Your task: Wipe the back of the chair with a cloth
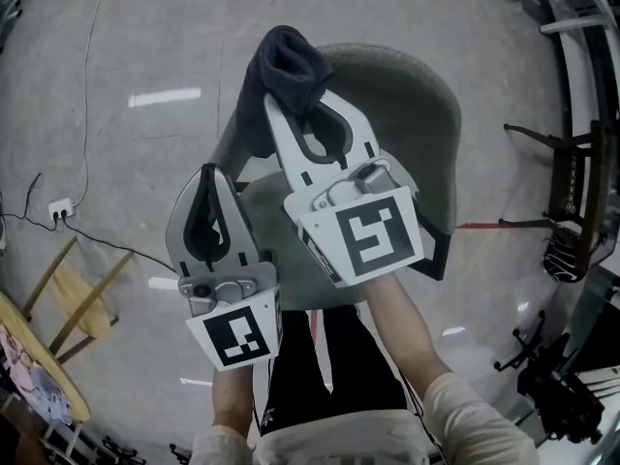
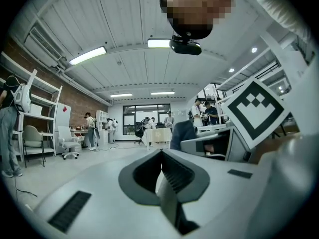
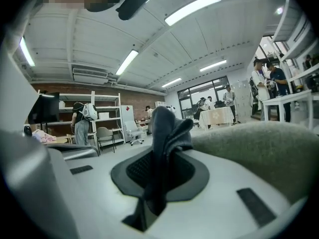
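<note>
Chair [image 1: 431, 114] partly covered — both grippers held over it, cloth in the right one.

In the head view the grippers hide the seat and the backrest's left part, and the legs are out of sight. The right gripper [image 1: 302, 114] points forward, its jaws clamped on the dark cloth [image 1: 281, 71], which bunches above the tips beside the backrest's top edge — contact cannot be confirmed. The left gripper [image 1: 208, 201] sits lower and nearer the person, its jaws together with nothing between them.
</note>
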### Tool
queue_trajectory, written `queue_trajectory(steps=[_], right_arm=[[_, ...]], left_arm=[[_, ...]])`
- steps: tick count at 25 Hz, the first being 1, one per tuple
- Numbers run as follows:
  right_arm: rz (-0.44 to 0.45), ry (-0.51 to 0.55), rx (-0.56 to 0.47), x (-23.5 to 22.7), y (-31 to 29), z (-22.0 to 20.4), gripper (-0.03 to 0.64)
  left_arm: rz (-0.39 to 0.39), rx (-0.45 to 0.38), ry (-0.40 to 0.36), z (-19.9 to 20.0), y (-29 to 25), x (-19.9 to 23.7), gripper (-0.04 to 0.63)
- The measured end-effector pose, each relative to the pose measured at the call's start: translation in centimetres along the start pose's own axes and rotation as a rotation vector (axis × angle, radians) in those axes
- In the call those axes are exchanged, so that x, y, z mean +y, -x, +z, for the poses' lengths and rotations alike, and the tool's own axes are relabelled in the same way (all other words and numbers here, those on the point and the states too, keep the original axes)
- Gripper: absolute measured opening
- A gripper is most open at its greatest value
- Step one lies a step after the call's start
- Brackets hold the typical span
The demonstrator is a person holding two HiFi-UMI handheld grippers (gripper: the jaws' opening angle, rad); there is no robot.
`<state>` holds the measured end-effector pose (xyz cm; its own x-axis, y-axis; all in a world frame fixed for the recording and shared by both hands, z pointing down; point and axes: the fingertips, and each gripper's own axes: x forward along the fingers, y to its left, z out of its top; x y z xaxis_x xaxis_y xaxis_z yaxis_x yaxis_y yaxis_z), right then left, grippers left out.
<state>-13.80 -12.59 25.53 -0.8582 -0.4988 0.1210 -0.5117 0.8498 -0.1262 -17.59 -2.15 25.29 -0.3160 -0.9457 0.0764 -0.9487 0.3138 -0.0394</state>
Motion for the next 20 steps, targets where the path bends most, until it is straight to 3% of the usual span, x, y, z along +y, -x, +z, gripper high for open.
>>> queue_trajectory(steps=[5, 20], right_arm=[[-0.047, 0.02, -0.013, -1.1, 0.6, 0.2, 0.058], [-0.403, 0.019, -0.014, -11.4, 7.9, 0.5, 0.058]], left_arm=[[-0.022, 0.018, 0.013, -0.6, -0.6, -1.1, 0.015], [-0.148, 0.05, 0.009, -1.3, -0.3, -7.1, 0.015]])
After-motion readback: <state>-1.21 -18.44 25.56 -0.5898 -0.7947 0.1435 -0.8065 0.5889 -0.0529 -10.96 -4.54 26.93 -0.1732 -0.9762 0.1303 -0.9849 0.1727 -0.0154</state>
